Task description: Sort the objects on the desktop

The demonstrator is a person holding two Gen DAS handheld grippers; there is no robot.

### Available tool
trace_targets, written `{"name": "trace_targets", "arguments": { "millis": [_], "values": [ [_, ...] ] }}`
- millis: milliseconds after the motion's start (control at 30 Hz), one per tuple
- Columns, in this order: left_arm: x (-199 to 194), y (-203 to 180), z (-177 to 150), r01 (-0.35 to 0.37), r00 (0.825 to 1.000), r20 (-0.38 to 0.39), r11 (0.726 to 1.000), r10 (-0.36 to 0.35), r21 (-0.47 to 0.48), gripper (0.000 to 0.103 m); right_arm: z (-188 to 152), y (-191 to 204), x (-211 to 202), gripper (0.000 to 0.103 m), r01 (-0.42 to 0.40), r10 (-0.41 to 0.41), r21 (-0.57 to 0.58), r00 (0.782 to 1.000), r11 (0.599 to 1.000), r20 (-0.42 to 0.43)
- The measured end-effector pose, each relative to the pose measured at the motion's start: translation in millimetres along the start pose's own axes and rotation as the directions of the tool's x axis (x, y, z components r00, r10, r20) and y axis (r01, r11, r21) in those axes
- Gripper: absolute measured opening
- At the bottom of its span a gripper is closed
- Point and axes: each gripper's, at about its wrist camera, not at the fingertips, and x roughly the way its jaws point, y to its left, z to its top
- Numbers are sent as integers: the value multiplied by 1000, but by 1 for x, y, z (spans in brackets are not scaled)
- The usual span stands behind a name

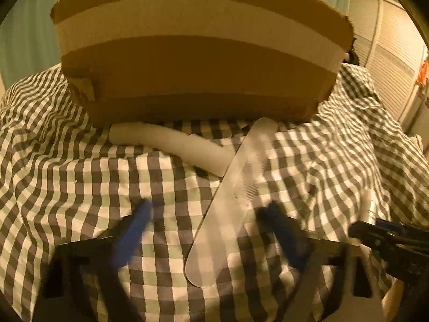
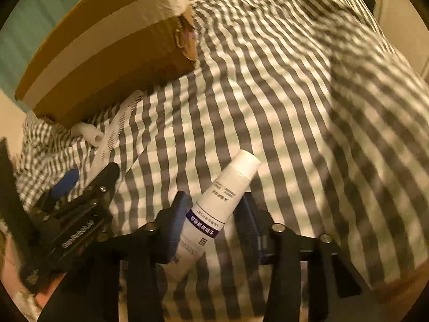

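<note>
Both views are blurred by motion. The left fingers [image 1: 146, 222] show only as blue smears, and the print on the tube [image 2: 214, 214] cannot be read. The box [image 1: 193, 61] is cut off at the top, so its inside is hidden. The tube's lower end disappears behind the right gripper [image 2: 214, 214].

A grey, white and green checked cloth [image 1: 80, 161] covers the surface, rumpled into folds; whether a table lies under it cannot be told. Behind stand a teal curtain [image 1: 24, 40] and slatted doors [image 1: 388, 61].

A clear comb [image 1: 233, 196] lies slantwise on the cloth, its far end at the foot of the box. A white roll [image 1: 171, 145] lies in front of the box, one end touching the comb. The left gripper [image 1: 211, 222] has its fingers spread, with the comb's near half between them and not touched.

The white tube with a dark blue band lies tilted between the right fingers [image 2: 182, 214], cap pointing away. One finger lies against it, the other stands just clear.
</note>
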Motion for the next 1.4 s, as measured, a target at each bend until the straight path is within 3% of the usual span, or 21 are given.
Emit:
{"name": "trace_targets", "arguments": {
  "millis": [33, 100, 233, 1000, 1367, 1400],
  "values": [
    [-1, 0, 1, 7, 1000, 5, 1000, -7, 7, 51, -1, 1, -2, 38, 2, -1, -14, 1000, 1000, 11],
    [-5, -2, 1, 46, 999, 7, 999, -46, 21, 38, -4, 5, -6, 34, 4, -2, -55, 999, 998, 36],
    [-11, -8, -4, 54, 998, 18, 996, -56, 67, 30, -8, 12, -18, 26, 14, -5, -131, 998, 991, 67],
    [-66, 14, -27, 123, 992, 23, 990, -122, -72, 25, -10, 16, -52, 24, -42, 69, -179, 987, 983, 147],
    [-81, 5, -31, 139, 990, 33, 987, -137, -79, 24, -13, 12, -60, 24, -73, 99, -171, 984, 983, 149],
    [-85, 4, -30, 148, 988, 47, 986, -144, -78, 3, -13, 12, -61, 24, -83, 108, -166, 984, 983, 144]
  ]
}}
